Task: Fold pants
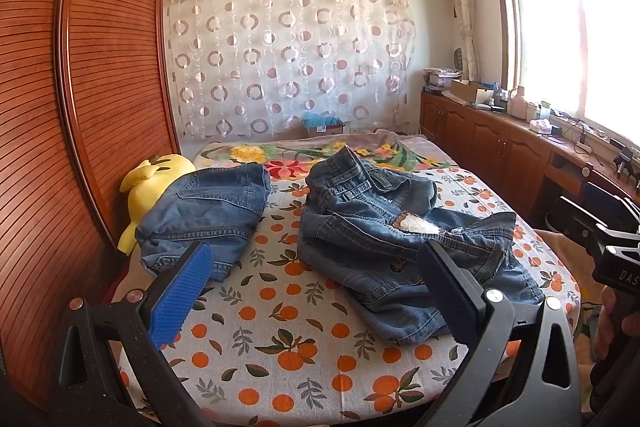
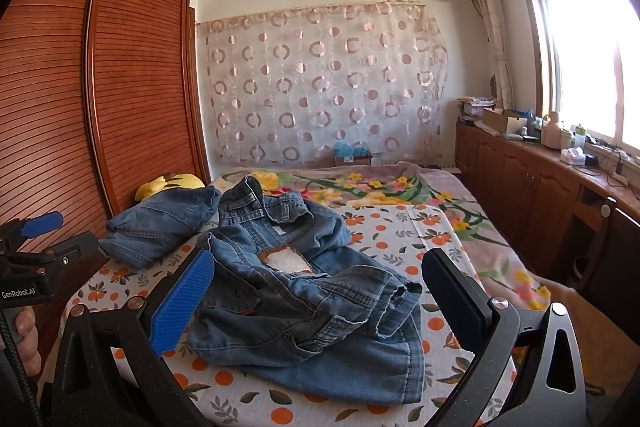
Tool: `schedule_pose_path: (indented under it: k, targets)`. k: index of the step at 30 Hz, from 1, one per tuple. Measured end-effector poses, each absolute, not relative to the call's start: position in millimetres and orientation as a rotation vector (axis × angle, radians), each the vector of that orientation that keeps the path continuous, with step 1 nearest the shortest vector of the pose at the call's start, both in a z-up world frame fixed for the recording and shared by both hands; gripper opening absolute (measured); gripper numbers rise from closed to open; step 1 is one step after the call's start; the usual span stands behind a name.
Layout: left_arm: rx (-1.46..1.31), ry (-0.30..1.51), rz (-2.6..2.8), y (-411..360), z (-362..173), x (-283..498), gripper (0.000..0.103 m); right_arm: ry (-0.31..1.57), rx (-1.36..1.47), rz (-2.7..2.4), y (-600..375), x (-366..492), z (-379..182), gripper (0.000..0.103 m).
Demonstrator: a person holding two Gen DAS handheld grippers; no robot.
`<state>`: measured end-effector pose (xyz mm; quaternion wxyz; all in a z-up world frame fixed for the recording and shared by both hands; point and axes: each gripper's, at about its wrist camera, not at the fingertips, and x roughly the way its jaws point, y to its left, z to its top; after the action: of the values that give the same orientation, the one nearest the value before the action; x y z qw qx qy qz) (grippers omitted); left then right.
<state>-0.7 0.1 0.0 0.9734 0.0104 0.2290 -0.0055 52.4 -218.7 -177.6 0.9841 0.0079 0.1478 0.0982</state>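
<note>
So there are two pairs of jeans sitting on the bed (image 1: 304, 343), which is wearing an orange-print sheet with a flowery blanket (image 1: 320, 153) lying further back. The crumpled jeans (image 1: 384, 247) are lying in a heap toward the near right, waistband poking up at the far end and a white patch (image 1: 416, 225) showing in the middle of the bunch. The folded jeans (image 1: 204, 215) are sitting to the left of them, apart, and leaning against a yellow plush (image 1: 150, 183) that's lying by the wardrobe (image 1: 80, 107). The left gripper (image 1: 316, 291) is hovering over the near edge of the bed with its fingers spread wide and nothing between them; its right finger is overlapping the heap in the left wrist view, but I can't tell if it's actually touching. The right gripper (image 2: 320, 299) is hanging right over the crumpled jeans (image 2: 304, 291), fingers also wide apart, with the heap sitting between them in view, not pinched. In the right wrist view you're also seeing the left gripper (image 2: 36, 247) off at the left edge with the person's hand (image 2: 24, 343) wrapping its handle. A window (image 1: 580, 27) is blazing on the right above a cluttered counter (image 1: 532, 131), and a circle-print curtain (image 1: 288, 63) is hanging on the far wall.
</note>
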Motion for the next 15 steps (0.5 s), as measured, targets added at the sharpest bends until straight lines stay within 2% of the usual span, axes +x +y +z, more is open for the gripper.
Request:
schedule_pose_path:
  k: [15]
  targets:
    - [0.023,0.457,-0.010,-0.1,0.1,-1.4,0.102,0.294,0.016,0.196,-220.2,51.5,-177.0,0.103]
